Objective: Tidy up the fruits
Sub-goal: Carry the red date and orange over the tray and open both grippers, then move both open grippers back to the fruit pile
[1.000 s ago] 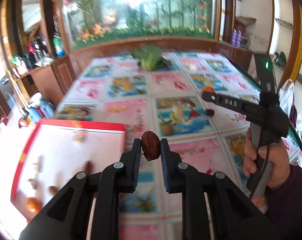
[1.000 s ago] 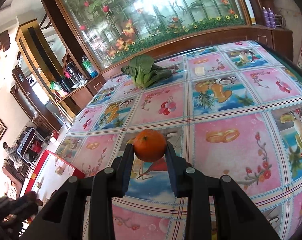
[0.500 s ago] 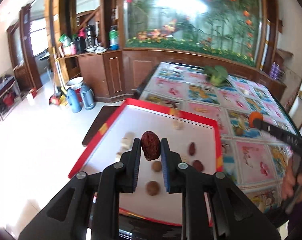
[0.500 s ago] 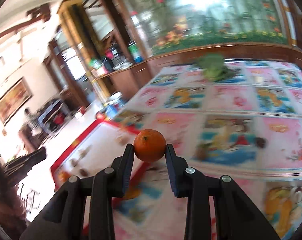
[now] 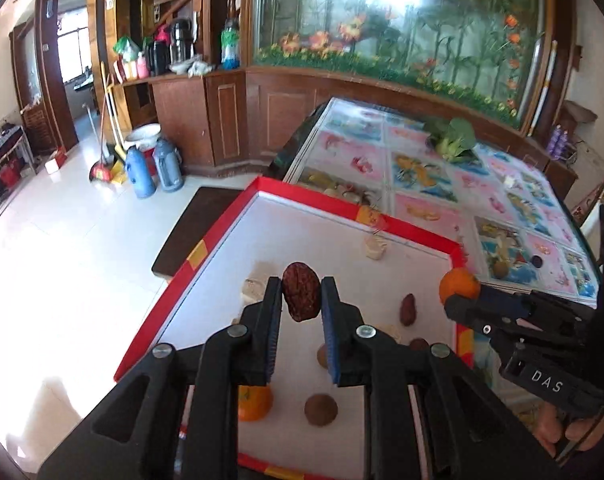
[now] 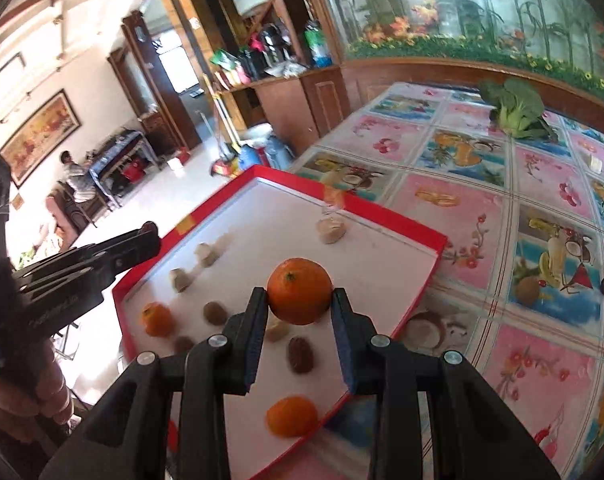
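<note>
"DAS" is printed in white on the side of our right tongs (image 5: 459,294), the only writing we can read. Around us: a leafy green vegetable (image 6: 515,110) far off on the fruit-print worktop (image 6: 461,208), two blue thermos jugs (image 5: 154,170) on the floor. Left tongs (image 5: 301,298) are clamped on a wrinkly dried date (image 5: 300,297), right ones on a mandarin (image 6: 299,291); both hang over the red-rimmed tray (image 5: 321,202) where more mandarins, dates and nuts lie.
</note>
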